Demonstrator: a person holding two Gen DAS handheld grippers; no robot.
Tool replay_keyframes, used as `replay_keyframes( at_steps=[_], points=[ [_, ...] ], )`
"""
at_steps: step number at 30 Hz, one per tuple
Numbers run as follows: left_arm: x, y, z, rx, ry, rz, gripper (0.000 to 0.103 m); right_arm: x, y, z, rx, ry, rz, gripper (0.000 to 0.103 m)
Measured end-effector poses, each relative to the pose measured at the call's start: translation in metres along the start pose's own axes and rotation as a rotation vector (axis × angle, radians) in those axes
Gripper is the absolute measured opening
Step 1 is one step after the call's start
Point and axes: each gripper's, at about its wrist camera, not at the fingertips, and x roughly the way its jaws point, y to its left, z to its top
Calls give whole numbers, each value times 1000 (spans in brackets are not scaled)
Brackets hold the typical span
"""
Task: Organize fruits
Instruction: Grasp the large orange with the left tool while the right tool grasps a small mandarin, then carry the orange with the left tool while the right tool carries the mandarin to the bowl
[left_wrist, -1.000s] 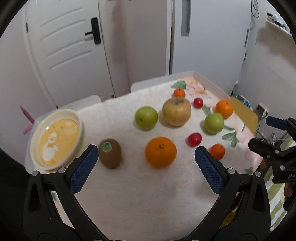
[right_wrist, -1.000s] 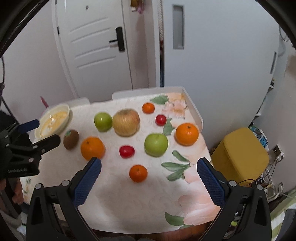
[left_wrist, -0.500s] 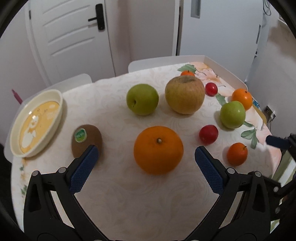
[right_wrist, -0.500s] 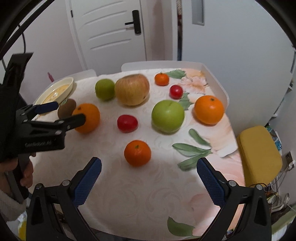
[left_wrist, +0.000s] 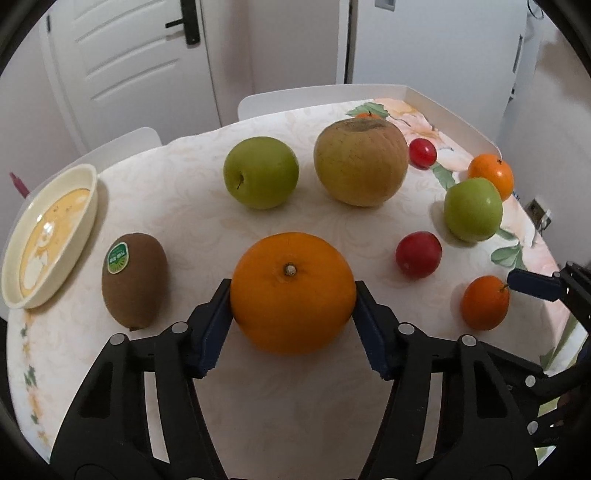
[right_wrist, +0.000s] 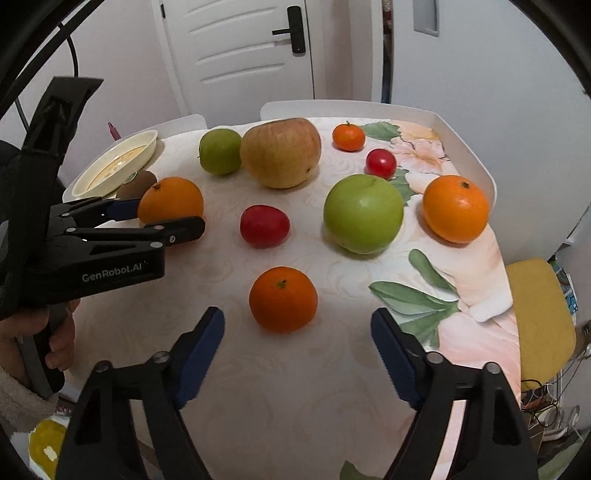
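My left gripper (left_wrist: 292, 291) is shut on a large orange (left_wrist: 291, 291) that rests on the table; it also shows in the right wrist view (right_wrist: 170, 201). A kiwi (left_wrist: 135, 278) lies to its left, next to a cream dish (left_wrist: 48, 232). My right gripper (right_wrist: 297, 332) is open, with a small tangerine (right_wrist: 283, 299) just ahead of its fingers. Farther back lie a red plum (right_wrist: 264, 226), a green apple (right_wrist: 363, 213), another orange (right_wrist: 455, 208), a big yellow apple (right_wrist: 280, 152) and a second green apple (right_wrist: 220, 151).
A small tangerine (right_wrist: 348, 137) and a cherry tomato (right_wrist: 381, 162) lie at the back near the table's raised white rim (right_wrist: 465, 147). A yellow stool (right_wrist: 539, 317) stands to the right of the table. White doors stand behind.
My left gripper has moved forward and closed on the large orange. My right gripper has moved in toward the small tangerine and narrowed slightly.
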Motion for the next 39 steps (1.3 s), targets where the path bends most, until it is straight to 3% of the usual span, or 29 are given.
replay_keyframes(
  at_steps=[13,19,30,39],
  points=[
    [-7,0,-7,21,10,39,66,11,8,7,-55,7,-2,57],
    [-12,1,-12,5,14,53,66,13,13,10,-107,9,-14,34],
    [-61,22,-2,-91,-28,97,66,-8,25,29,-180,-4,27,34],
    [-99,81,14,-193,-81,161,66,-27,58,69,-208,-55,73,34]
  ],
)
